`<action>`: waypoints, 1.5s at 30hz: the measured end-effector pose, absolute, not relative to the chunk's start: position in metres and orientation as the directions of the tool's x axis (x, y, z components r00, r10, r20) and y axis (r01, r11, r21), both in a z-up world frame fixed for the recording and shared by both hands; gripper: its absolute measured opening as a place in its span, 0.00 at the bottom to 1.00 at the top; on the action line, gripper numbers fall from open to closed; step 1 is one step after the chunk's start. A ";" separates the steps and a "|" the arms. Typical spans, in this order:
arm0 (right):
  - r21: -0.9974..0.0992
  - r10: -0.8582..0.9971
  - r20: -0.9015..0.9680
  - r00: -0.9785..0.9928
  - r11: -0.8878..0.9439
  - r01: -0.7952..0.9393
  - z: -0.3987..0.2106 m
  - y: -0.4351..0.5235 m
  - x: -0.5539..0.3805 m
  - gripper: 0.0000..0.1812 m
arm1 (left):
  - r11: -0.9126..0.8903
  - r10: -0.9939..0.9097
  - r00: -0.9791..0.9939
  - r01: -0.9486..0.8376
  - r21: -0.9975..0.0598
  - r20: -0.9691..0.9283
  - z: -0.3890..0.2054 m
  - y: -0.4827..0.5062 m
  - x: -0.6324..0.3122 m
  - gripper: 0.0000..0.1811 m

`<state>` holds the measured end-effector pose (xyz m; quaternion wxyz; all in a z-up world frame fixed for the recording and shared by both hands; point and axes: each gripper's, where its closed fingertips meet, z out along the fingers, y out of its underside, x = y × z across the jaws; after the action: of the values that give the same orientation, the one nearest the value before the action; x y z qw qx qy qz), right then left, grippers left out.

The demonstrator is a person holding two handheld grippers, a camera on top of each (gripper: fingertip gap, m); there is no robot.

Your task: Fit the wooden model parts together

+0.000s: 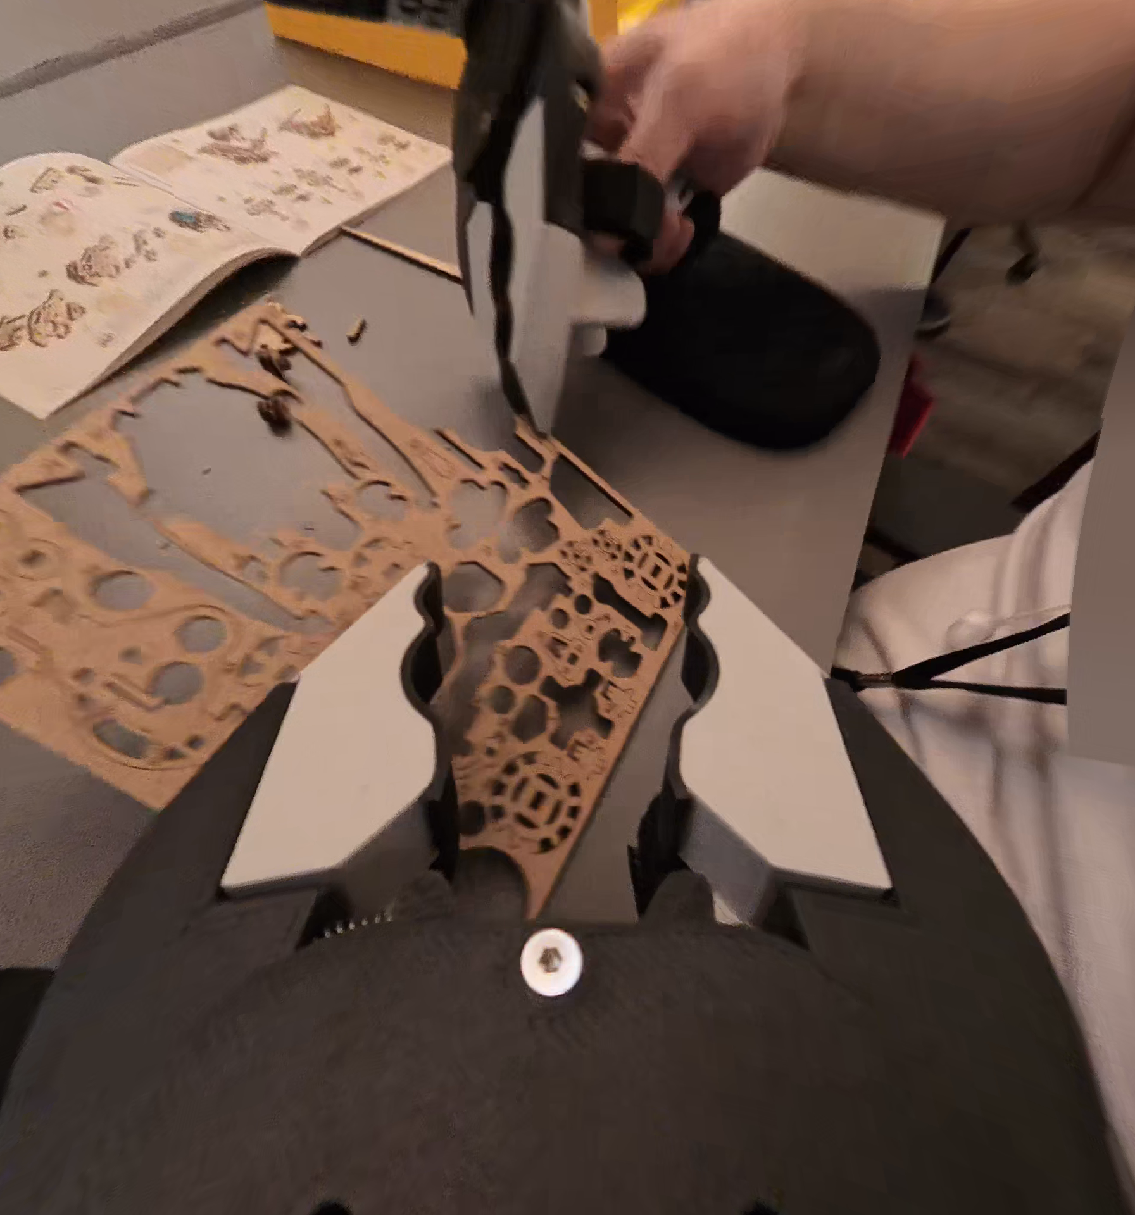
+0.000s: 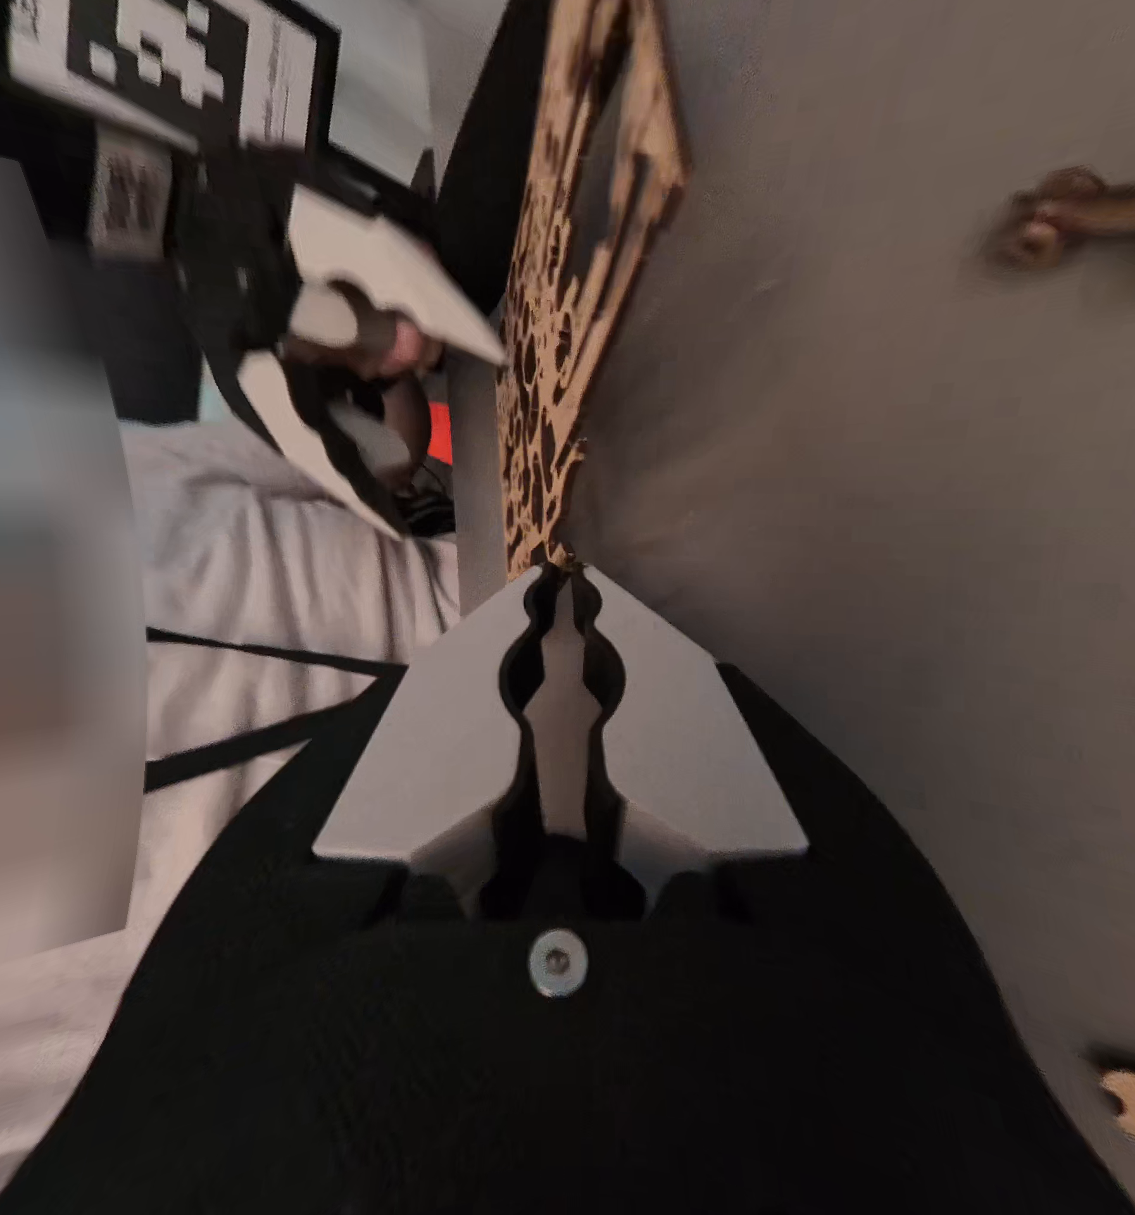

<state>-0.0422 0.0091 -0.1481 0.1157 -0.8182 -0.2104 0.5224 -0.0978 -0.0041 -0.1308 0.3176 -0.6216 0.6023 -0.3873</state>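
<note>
A brown wooden sheet of laser-cut model parts (image 1: 538, 690) lies flat on the grey table (image 1: 749, 526), with many parts punched out. My left gripper (image 1: 561, 572) is open and empty, just above the sheet's near right part, where gear-shaped pieces sit. My right gripper (image 1: 528, 414) comes down from above onto the sheet's far edge. In the right wrist view the right gripper (image 2: 564, 573) is shut on that edge of the wooden sheet (image 2: 551, 368). The open left gripper (image 2: 449, 447) shows beside the sheet.
An open instruction booklet (image 1: 157, 230) lies at the far left. A black pouch (image 1: 749, 348) lies at the far right. Small loose wooden pieces (image 1: 275, 407) sit on the sheet's far part. Other wooden pieces (image 2: 1077, 217) lie on the table. A person's hand (image 1: 683, 131) holds the right gripper. Across from one pair of fingers to the other is roughly 7 cm.
</note>
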 end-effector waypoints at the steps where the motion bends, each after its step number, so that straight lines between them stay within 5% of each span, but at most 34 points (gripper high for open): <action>1: -0.434 0.503 -0.776 0.381 -0.864 0.257 -0.148 0.009 -0.041 0.01 | -0.103 -0.991 -0.026 -0.502 -0.858 0.134 -0.125 0.005 -0.098 0.40; 6: -0.556 0.645 -0.669 0.370 -0.764 0.327 -0.136 0.015 -0.038 0.01 | -0.159 -0.979 0.190 -0.472 -0.867 0.076 -0.101 0.089 -0.102 0.45; 15: -0.689 0.739 -0.603 0.301 -0.672 0.271 -0.128 0.020 -0.032 0.01 | -0.520 -0.851 0.153 -0.107 -0.848 0.503 -0.081 0.128 -0.142 0.52; 20: -0.791 0.820 -0.512 0.255 -0.566 0.234 -0.114 0.018 -0.038 0.01 | -0.601 -0.771 -0.069 -0.251 -0.759 0.634 -0.093 0.090 -0.130 0.40; 25: -0.851 0.850 -0.430 0.303 -0.494 0.178 -0.107 0.022 -0.041 0.01 | -0.456 -0.806 -0.200 -0.392 -0.799 0.558 -0.099 0.056 -0.126 0.01; 45: -0.741 0.681 -0.621 0.387 -0.671 -0.008 -0.107 0.032 -0.039 0.00 | -0.438 -0.838 -0.172 -0.356 -0.826 0.518 -0.099 0.055 -0.128 0.00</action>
<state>-0.0395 0.0322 -0.1075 0.3396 -0.7604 -0.2214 0.5075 -0.1282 0.0545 -0.0986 0.2048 -0.6099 0.4892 -0.5889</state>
